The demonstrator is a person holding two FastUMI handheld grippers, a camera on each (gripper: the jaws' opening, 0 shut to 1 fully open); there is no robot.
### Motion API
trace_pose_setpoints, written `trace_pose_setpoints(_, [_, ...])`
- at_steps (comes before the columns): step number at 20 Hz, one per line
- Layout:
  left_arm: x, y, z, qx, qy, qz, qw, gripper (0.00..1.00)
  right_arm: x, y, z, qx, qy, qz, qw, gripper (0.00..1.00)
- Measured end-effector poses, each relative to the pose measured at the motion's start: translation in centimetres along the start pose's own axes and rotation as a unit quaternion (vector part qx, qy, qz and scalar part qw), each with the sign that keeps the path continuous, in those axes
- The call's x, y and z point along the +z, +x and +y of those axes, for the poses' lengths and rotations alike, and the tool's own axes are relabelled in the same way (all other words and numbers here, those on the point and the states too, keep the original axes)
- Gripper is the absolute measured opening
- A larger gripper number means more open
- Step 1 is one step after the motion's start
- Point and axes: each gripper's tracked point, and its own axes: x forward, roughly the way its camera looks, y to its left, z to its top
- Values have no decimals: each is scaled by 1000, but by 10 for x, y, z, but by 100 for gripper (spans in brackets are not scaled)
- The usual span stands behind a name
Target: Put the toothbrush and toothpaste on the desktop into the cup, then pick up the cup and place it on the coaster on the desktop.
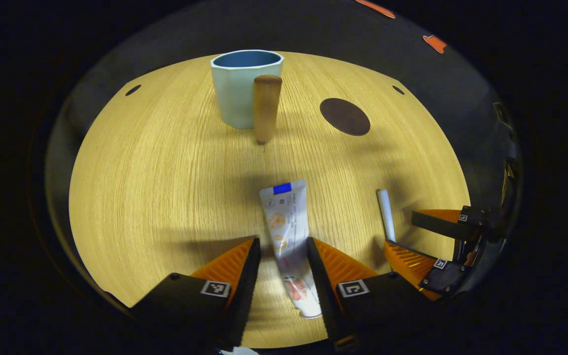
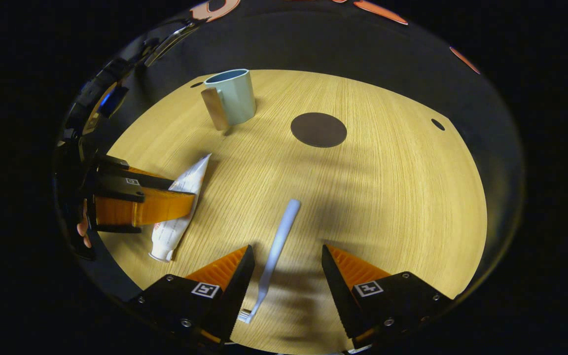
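Round wooden table (image 1: pixel 156 187): empty pale blue cup (image 1: pixel 237 88), wooden handle. Left claw (image 1: pixel 282 249) apart around white toothpaste tube (image 1: pixel 289 231); right claw (image 2: pixel 286 259) apart around white toothbrush (image 2: pixel 276 249).

Matt wood-grain desktop (image 1: pixel 165 187), glossy plastic toothpaste (image 1: pixel 289 227) tube, wooden-handled smooth cup (image 1: pixel 239 88), ribbed orange tongs (image 1: pixel 282 256).

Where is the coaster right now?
In the right gripper view the dark round coaster lies bare on the far part of the wooden desktop, right of the cup and beyond the toothbrush.
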Motion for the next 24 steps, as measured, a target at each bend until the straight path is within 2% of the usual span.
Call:
trace_pose_setpoints(2, [3, 4, -11, 6, -2, 8, 1000, 48, -1, 2, 2, -2, -3, 7, 1000, 80])
trace_pose_setpoints(3, [1, 9, -19, -2, -10, 12, 1000, 48, 1, 4, 3, -1, -4, 3, 1000, 77])
trace_pose_setpoints(4, [-2, 10, -21, -6, -22, 20, 1000, 41, 2, 6, 4, -1, -1, 6, 1000, 76])
trace_pose_setpoints(5, [-2, 9, -23, -8, -19, 20, 1000, 29, 4, 6, 3, -4, 1, 4, 1000, 71])
trace_pose_setpoints(6, [1, 13, -26, -11, -23, 17, 1000, 28, 3, 7, 2, -7, 4, 6, 1000, 69])
trace_pose_setpoints(7, [4, 13, -30, -18, -25, 13, 999, 28, 4, 5, 1, -8, 7, 6, 1000, 59])
trace_pose_setpoints(8, [9, 15, -34, -20, -25, 12, 999, 22, 5, 5, 0, -11, 12, 7, 1000, 55])
trace_pose_setpoints(9, [15, 15, -35, -20, -19, 7, 1000, 21, 7, 8, -2, -14, 15, 5, 1000, 42])
trace_pose_setpoints(10, [23, 11, -44, -14, -18, 4, 1000, 19, 9, 8, -4, -17, 19, -2, 1000, 37])
trace_pose_setpoints(11, [27, -2, -42, -15, -18, -1, 1000, 19, 10, 7, -5, -13, 20, -9, 1000, 14])
trace_pose_setpoints(12, [31, -8, -35, -16, -21, -3, 1000, 18, 11, 8, -5, -11, 16, -16, 1000, 10])
trace_pose_setpoints(17, [27, -7, -29, -6, -6, -28, 1000, 18, 8, 2, -9, -4, 5, -35, 999, 4])
trace_pose_setpoints(20, [33, -9, -29, -11, -2, -46, 999, 18, 8, 0, -11, -10, -8, -53, 998, 4])
trace_pose_setpoints(21, [33, -9, -29, -12, -1, -51, 999, 16, 8, 0, -11, -9, -6, -59, 998, 4])
trace_pose_setpoints(24, [36, -13, -30, -18, 0, -70, 997, 16, 14, -1, -12, -9, 4, -81, 997, 4])
